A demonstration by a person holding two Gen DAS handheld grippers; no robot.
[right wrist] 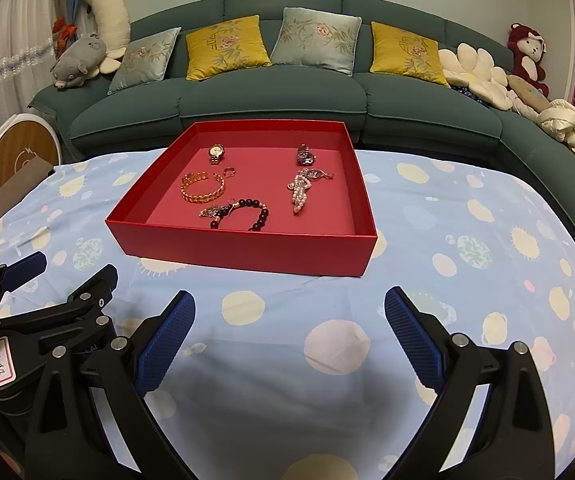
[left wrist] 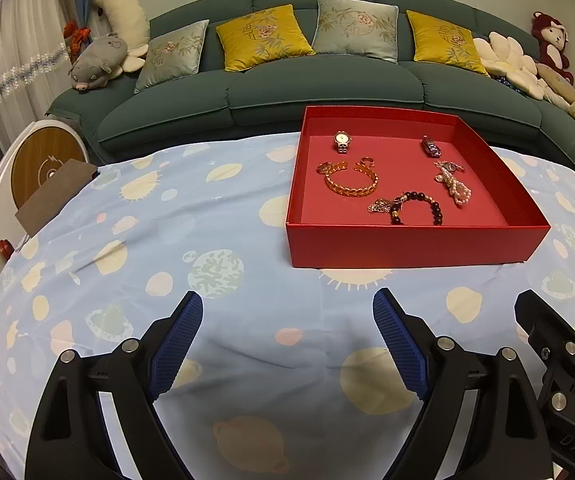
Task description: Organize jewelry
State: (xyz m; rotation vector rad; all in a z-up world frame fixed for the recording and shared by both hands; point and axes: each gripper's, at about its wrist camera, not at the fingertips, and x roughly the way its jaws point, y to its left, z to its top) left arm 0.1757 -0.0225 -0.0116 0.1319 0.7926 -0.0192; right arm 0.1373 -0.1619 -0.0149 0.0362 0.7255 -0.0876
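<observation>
We see the red tray [left wrist: 415, 246] on the planet-print cloth [left wrist: 167, 240], in front of the green sofa [left wrist: 287, 88], holding 2 watches, a gold chain bracelet [left wrist: 351, 184], a dark bead bracelet [left wrist: 423, 210], a pearl piece [left wrist: 457, 190] and a small ring [right wrist: 229, 171]. Our left gripper [left wrist: 287, 344] and right gripper [right wrist: 289, 340] hover side by side over bare cloth short of the tray, each with its 2 blue pads spread wide and nothing between them.

The tray looks like light card, so we judge a finger catching its near wall could shove it across the loose cloth. The bead bracelet touches a tangled gold charm [left wrist: 381, 205]; lifting one may drag the other. The ring is small enough to slip from ribbed pads.

The near wall cuts off part of the bead bracelet, and the dark watch [left wrist: 430, 146] is too small to read.
</observation>
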